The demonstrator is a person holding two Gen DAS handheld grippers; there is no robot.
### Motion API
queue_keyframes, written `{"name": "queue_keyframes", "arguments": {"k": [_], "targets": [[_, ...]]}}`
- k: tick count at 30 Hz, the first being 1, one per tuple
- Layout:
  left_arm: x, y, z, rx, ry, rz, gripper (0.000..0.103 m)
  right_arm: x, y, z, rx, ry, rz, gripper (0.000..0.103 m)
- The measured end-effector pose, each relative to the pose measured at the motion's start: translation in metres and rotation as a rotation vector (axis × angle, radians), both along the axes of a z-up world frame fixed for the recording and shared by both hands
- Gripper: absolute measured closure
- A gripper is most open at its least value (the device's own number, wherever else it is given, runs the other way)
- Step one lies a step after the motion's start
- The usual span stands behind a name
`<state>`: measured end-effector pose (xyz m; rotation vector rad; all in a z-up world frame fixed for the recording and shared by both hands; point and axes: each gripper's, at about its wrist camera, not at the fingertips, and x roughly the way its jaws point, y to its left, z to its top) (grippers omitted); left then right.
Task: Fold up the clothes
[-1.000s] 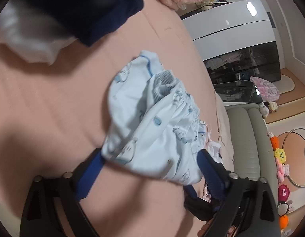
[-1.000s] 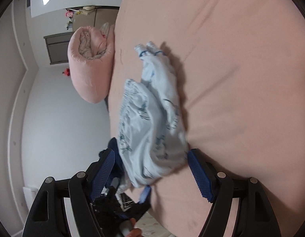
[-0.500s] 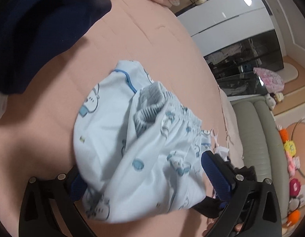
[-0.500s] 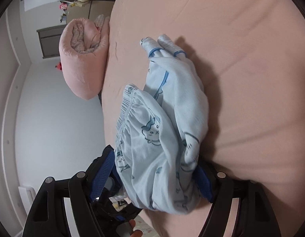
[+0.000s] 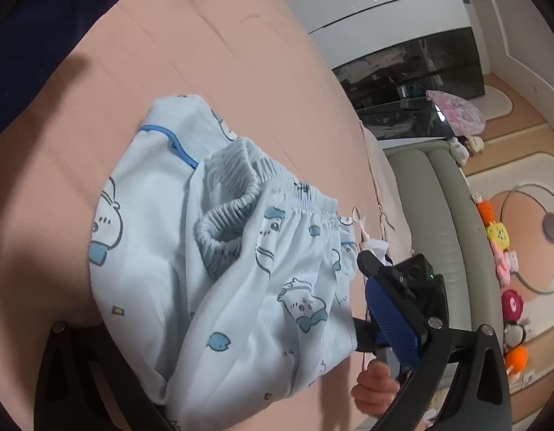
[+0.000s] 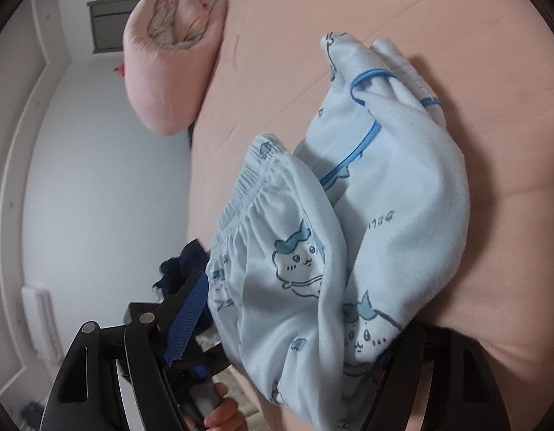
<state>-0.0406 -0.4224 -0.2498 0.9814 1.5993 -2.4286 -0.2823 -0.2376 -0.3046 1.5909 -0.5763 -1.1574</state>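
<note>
A folded bundle of light blue pyjamas [image 5: 223, 269] with cartoon prints and an elastic waistband lies on the pink bed sheet [image 5: 241, 54]. My left gripper [image 5: 233, 309] is open around its near end. The gripper's right blue pad [image 5: 391, 319] is beside the cloth, and its left finger is hidden under the fabric. From the opposite side, the bundle [image 6: 348, 233] sits between the wide-apart fingers of my open right gripper [image 6: 298, 312]. The left blue pad [image 6: 187, 319] stands clear of the cloth, and the right finger is mostly covered. A person's hand [image 5: 373, 388] shows below.
A navy garment [image 5: 43, 36] lies at the far left of the bed. A rolled pink blanket [image 6: 169, 61] sits at the bed's end. Past the bed edge are a grey-green sofa [image 5: 438, 215], plush toys [image 5: 499, 251] on the floor and a dark glass cabinet [image 5: 413, 72].
Both grippers have pushed in toward the bundle from opposite sides. The cloth now fills the space between their fingers and covers one finger of each.
</note>
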Motion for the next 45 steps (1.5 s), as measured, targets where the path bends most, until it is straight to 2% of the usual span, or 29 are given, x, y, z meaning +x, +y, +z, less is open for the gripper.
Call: {"name": "queue_keyframes", "arguments": {"k": [1, 3, 4, 5, 7, 11, 13, 17, 19, 20, 21, 23, 24, 26, 29, 35, 40, 42, 43, 45], "targets": [[0.000, 0.002, 0.000, -0.008, -0.005, 0.002, 0.000, -0.002, 0.002, -0.003, 0.004, -0.018, 0.000, 0.036], [-0.002, 0.005, 0.001, -0.030, -0.026, 0.008, 0.000, -0.007, 0.006, -0.013, 0.059, -0.043, -0.005, 0.061], [-0.003, 0.007, 0.001, -0.041, -0.036, 0.011, 0.000, -0.009, 0.008, -0.020, 0.096, -0.046, -0.007, 0.092], [-0.004, 0.009, 0.002, -0.050, -0.044, 0.014, 0.000, -0.011, 0.011, -0.028, 0.100, -0.064, -0.012, 0.103], [-0.004, 0.010, 0.003, -0.061, -0.046, 0.014, 0.000, -0.012, 0.016, -0.033, 0.046, -0.088, -0.008, 0.103], [-0.005, 0.004, 0.002, -0.028, -0.053, 0.012, 0.000, -0.009, 0.012, -0.025, 0.090, -0.024, -0.005, 0.103], [-0.005, 0.002, 0.002, -0.012, -0.058, 0.013, 0.000, -0.010, 0.014, -0.026, 0.065, -0.033, -0.004, 0.103], [-0.004, 0.008, 0.005, -0.064, -0.052, 0.024, 0.007, -0.009, 0.017, -0.023, 0.047, -0.015, 0.008, 0.103], [0.002, 0.011, 0.003, -0.118, -0.060, 0.047, 0.020, -0.008, 0.017, -0.021, 0.047, -0.002, 0.007, 0.103], [0.005, 0.013, 0.003, -0.145, -0.063, 0.059, 0.036, -0.008, 0.018, -0.021, 0.044, 0.003, 0.007, 0.103], [0.008, 0.013, 0.001, -0.165, -0.069, 0.078, 0.059, -0.008, 0.019, -0.020, 0.041, 0.009, 0.004, 0.103], [0.021, 0.005, -0.009, -0.126, -0.050, 0.147, 0.076, -0.007, 0.021, -0.017, 0.038, 0.028, -0.008, 0.103], [0.026, 0.001, -0.014, -0.103, -0.034, 0.170, 0.079, -0.007, 0.022, -0.015, 0.036, 0.037, -0.014, 0.103], [0.029, 0.000, -0.015, -0.104, -0.022, 0.175, 0.080, -0.006, 0.024, -0.012, 0.032, 0.055, -0.025, 0.102], [0.023, 0.006, -0.011, -0.169, -0.047, 0.166, 0.080, -0.006, 0.026, -0.007, 0.027, 0.083, -0.043, 0.099], [0.022, 0.008, -0.012, -0.189, -0.031, 0.167, 0.080, 0.010, 0.036, 0.003, 0.012, 0.226, -0.134, 0.094], [0.018, 0.014, -0.010, -0.243, -0.039, 0.171, 0.080, 0.013, 0.031, 0.001, 0.005, 0.127, -0.193, 0.078], [0.017, 0.016, -0.009, -0.265, -0.044, 0.171, 0.080, 0.013, 0.030, 0.000, -0.003, 0.086, -0.220, 0.078], [0.017, 0.016, -0.008, -0.275, -0.046, 0.172, 0.080, 0.014, 0.028, 0.002, 0.000, 0.091, -0.217, 0.078], [0.015, 0.018, -0.006, -0.298, -0.056, 0.173, 0.080, 0.021, 0.020, 0.011, 0.036, 0.186, -0.161, 0.078]]}}
